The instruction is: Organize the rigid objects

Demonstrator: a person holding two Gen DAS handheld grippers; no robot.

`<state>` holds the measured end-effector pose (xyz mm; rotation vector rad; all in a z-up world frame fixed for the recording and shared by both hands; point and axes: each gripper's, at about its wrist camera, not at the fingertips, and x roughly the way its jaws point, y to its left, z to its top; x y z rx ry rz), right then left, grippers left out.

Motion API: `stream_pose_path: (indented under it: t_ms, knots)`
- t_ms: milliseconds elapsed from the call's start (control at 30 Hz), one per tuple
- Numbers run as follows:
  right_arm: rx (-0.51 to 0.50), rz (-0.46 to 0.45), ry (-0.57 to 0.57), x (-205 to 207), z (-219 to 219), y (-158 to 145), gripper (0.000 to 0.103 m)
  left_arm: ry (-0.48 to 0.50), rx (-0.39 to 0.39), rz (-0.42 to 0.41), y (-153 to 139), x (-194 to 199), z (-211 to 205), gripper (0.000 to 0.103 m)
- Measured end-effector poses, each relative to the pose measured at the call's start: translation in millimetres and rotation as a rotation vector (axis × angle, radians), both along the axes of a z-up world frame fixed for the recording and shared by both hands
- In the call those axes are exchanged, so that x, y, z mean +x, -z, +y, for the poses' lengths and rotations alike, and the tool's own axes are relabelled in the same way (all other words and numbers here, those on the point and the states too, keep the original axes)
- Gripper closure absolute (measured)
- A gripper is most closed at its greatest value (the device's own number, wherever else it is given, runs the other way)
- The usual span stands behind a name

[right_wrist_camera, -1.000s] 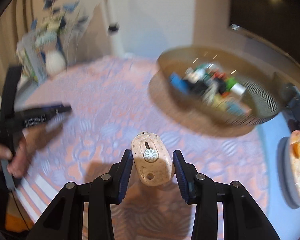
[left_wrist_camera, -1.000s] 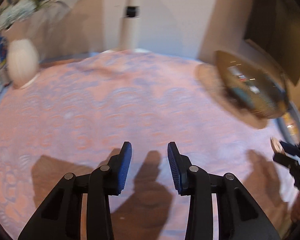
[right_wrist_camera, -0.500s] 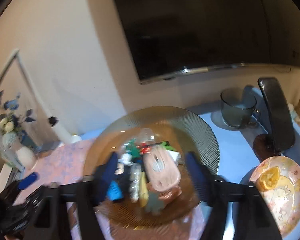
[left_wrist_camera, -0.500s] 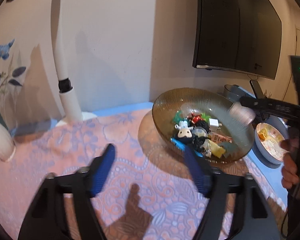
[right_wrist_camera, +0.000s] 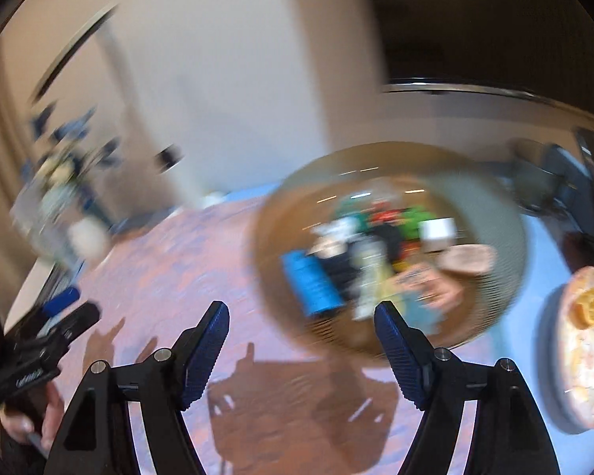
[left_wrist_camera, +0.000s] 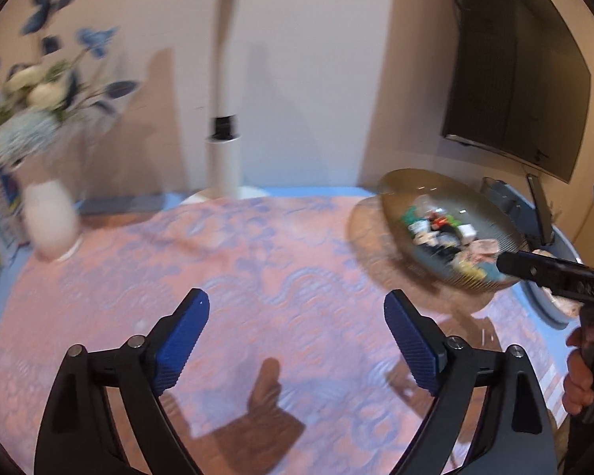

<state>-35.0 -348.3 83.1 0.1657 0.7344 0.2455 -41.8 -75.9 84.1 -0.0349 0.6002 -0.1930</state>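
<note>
Seemingly near done: the small items are heaped in the bowl at 1 o'clock, the cloth bare; left gripper and right gripper are both spread, holding nothing.

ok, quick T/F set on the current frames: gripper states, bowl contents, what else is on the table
1. Both grippers are open and hold nothing. True: the left gripper and the right gripper have jaws spread wide with nothing between them.
2. The glass bowl is empty. False: it holds a pile of small items, including a blue one.
3. A white vase with flowers stands on the table's far left. True.
4. The right gripper grips a pink object. False: a pinkish object lies in the bowl.
</note>
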Motion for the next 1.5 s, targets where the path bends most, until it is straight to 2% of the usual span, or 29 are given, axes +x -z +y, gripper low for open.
stream_pose_path:
  t_ms: [133, 233, 333, 433, 500, 567, 600, 633, 700, 800, 1000, 1067, 1500]
  knots:
    - [-0.085, 0.032, -0.119, -6, 65, 23, 0.028, -0.082, -0.015, 0.055, 23, -10, 36, 0.013]
    - [-0.153, 0.066, -0.119, -3, 98, 47, 0.028, -0.161, 0.051, 0.087, 45, -8, 51, 0.013]
    - [-0.244, 0.084, -0.088, 3, 116, 70, 0.028, -0.182, 0.033, 0.134, 64, -4, 61, 0.013]
    - [-0.222, 0.143, -0.103, 7, 123, 86, 0.028, -0.214, 0.011, 0.175, 86, 4, 69, 0.013]
    - [-0.224, 0.156, -0.095, 9, 125, 91, 0.026, -0.222, 0.007, 0.259, 95, 14, 72, 0.013]
    - [-0.261, 0.154, -0.061, 9, 127, 95, 0.015, -0.239, 0.023, 0.266, 96, 18, 72, 0.011]
    - [-0.272, 0.164, -0.045, 10, 127, 97, 0.009, -0.236, 0.033, 0.274, 97, 19, 70, 0.006]
    - [-0.277, 0.167, -0.037, 11, 128, 98, 0.006, -0.232, 0.055, 0.282, 98, 21, 67, 0.002]
    - [-0.285, 0.174, -0.027, 12, 127, 98, 0.0, -0.23, 0.094, 0.292, 99, 23, 60, 0.0]
    - [-0.284, 0.19, -0.015, 12, 125, 99, 0.0, -0.227, 0.069, 0.296, 100, 23, 65, 0.0]
    - [-0.279, 0.193, 0.024, 7, 124, 101, 0.0, -0.227, 0.071, 0.296, 100, 24, 65, 0.0]
    - [-0.257, 0.154, 0.053, 2, 122, 103, 0.0, -0.227, 0.07, 0.296, 100, 23, 66, 0.0]
    - [-0.267, 0.153, 0.052, 0, 119, 103, 0.0, -0.229, 0.073, 0.296, 99, 23, 66, 0.0]
